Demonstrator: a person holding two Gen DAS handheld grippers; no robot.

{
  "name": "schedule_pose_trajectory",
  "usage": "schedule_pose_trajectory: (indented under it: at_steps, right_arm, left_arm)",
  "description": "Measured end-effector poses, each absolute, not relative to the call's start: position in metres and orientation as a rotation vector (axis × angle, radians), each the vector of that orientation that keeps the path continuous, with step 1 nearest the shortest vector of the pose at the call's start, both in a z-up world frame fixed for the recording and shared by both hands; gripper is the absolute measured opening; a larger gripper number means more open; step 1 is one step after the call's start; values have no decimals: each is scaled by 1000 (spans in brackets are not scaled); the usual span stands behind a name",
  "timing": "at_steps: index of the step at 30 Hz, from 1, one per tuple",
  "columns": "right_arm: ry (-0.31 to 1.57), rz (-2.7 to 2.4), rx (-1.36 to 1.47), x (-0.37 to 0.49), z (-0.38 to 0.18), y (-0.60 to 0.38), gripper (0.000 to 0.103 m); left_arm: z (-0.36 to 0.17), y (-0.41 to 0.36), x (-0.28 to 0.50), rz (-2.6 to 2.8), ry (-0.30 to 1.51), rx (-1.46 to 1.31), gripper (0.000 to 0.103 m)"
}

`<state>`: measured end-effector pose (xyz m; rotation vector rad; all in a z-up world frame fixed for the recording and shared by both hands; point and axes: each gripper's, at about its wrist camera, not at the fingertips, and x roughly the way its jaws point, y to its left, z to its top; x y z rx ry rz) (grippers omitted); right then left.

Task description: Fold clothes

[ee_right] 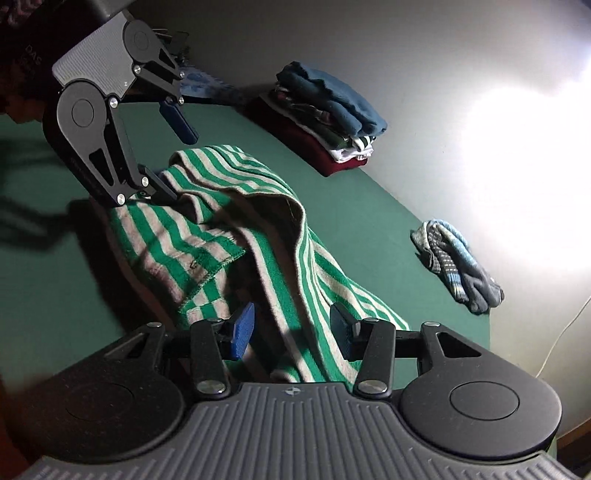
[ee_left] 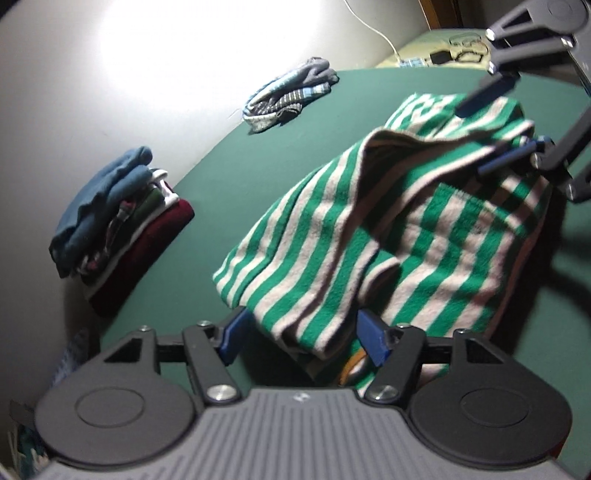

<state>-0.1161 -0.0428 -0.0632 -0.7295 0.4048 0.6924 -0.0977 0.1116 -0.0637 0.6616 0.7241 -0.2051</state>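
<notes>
Table (ee_left: pixel 229 177) bears one striped garment (ee_left: pixel 369 236), two clothes piles (ee_left: pixel 122 218).

Dim fisheye views, blown-out glare on the wall (ee_left: pixel 155 48), soft blur.

**A:** ok, background stuff only, what's around? I've got a dark green table (ee_left: pixel 221 177) with a curved far edge, pushed up to a pale grey wall (ee_left: pixel 92 110).

**B:** yep, and there's a big blown-out patch of glare (ee_left: pixel 177 44) on that wall. A thin white cable (ee_left: pixel 373 27) runs down the wall toward the corner.

**A:** it ends by a yellowish surface (ee_left: pixel 417 48) just past the table. There's a small black adapter (ee_left: pixel 439 56) on it, plus some wiry bits I can't make out.

**B:** brown wooden frame (ee_left: pixel 432 13) above that. Dark smeary shadows (ee_left: pixel 576 266) on the table too.

**A:** also something blue-patterned (ee_right: pixel 207 83) behind the table, too blurry to call.
</notes>
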Motion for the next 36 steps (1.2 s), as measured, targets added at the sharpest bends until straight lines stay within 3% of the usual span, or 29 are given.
schedule_pose_trajectory:
  at_steps: [3, 4, 5, 6, 7, 21, 30, 32, 33, 36]
  right_arm:
    - [408, 698, -695, -103, -64, -39, 45]
    - [410, 699, -683, -99, -65, -37, 40]
    - [411, 701, -672, -94, -65, -36, 36]
    - [413, 703, -656, -92, -64, -36, 16]
    - [415, 707, -639, -89, -62, -37, 8]
    - [326, 929, -731, -126, -34, -75, 7]
    - [322, 980, -902, -137, -82, -70, 8]
    - [319, 977, -907, -135, -86, -68, 8]
    - [319, 975, -910, -135, -86, -68, 8]
    - [319, 978, -923, -137, -78, -68, 18]
  left_arm:
    - [-65, 116, -89, -204, 739, 668, 34]
    - [-65, 118, -86, -204, 744, 668, 12]
    - [-64, 119, -85, -202, 744, 665, 11]
    - [-61, 120, -85, -198, 736, 660, 10]
    - [-59, 121, -86, -195, 725, 657, 9]
    - [-19, 111, -163, -254, 725, 555, 7]
    - [-45, 113, -165, -224, 771, 548, 2]
    - [-37, 111, -165, -218, 727, 585, 17]
    - [-32, 110, -165, -218, 705, 606, 20]
    - [-24, 108, -157, -239, 667, 646, 37]
